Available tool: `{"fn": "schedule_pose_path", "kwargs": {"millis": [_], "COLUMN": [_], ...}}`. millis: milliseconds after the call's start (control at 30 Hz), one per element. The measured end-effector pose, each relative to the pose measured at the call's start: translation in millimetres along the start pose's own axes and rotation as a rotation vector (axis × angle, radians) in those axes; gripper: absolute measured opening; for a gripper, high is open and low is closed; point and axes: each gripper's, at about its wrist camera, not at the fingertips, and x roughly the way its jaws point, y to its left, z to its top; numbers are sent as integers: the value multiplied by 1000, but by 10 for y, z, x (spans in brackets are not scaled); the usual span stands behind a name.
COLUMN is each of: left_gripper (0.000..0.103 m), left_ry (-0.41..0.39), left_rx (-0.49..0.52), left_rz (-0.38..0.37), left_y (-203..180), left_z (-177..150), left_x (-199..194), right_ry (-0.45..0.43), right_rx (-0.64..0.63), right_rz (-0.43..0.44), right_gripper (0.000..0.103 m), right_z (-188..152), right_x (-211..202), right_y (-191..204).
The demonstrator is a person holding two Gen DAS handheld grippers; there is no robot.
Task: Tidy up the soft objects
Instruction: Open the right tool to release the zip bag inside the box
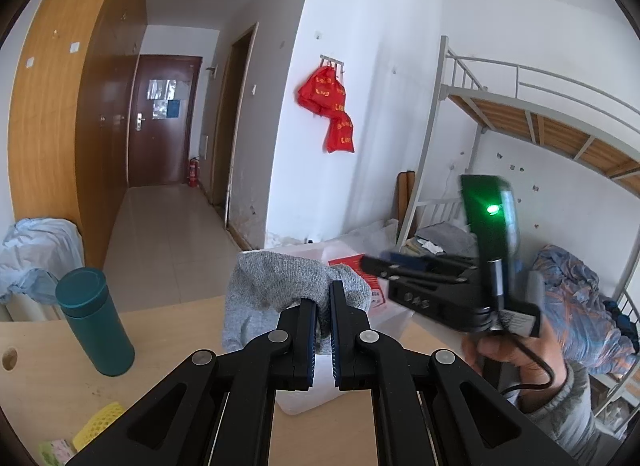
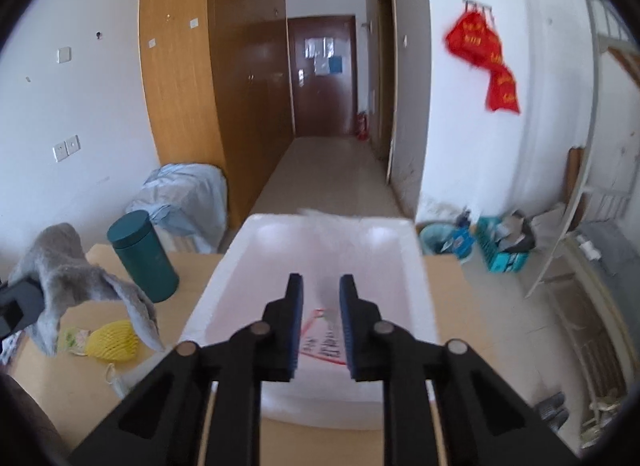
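Note:
A grey knitted cloth [image 1: 280,286] hangs from my left gripper [image 1: 323,298], whose pads are shut on its edge, above the near rim of a white foam box [image 1: 304,402]. The right wrist view shows the same grey cloth [image 2: 72,278] drooping at the far left from the left gripper [image 2: 38,292]. My right gripper [image 2: 321,286] hovers over the foam box [image 2: 416,258], its jaws a little apart with nothing between them. Inside the box lies a clear bag with red print [image 2: 324,340]. In the left wrist view a hand holds the right gripper [image 1: 376,266] beside the cloth.
A teal flask [image 2: 142,254] stands on the wooden table [image 2: 80,382] left of the box. A yellow foam net [image 2: 112,340] lies near it, beside a small packet [image 2: 72,338]. Behind are a hallway, a bunk bed [image 1: 540,121] and floor clutter [image 2: 500,242].

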Motion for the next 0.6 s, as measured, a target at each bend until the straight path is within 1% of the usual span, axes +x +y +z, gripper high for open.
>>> {"fn": "schedule_pose_path", "kwargs": {"millis": [67, 167, 267, 367, 600], "left_gripper": [6, 6, 6, 6, 6], "left_ry": [0, -3, -3, -2, -14], "left_rx": [4, 3, -4, -8, -10], "left_rz": [-2, -3, -6, -6, -6], "left_y": [1, 8, 24, 36, 54], "left_z": [3, 3, 6, 11, 21], "left_x": [5, 4, 8, 8, -35], "right_ry": [16, 84, 148, 228, 264], "right_rx": [7, 46, 72, 95, 66], "right_rz": [13, 59, 57, 109, 144], "right_gripper": [21, 21, 21, 21, 21], "right_z": [24, 51, 58, -14, -184], "right_x": [73, 269, 434, 546, 388], "right_y": [5, -31, -72, -68, 103]}}
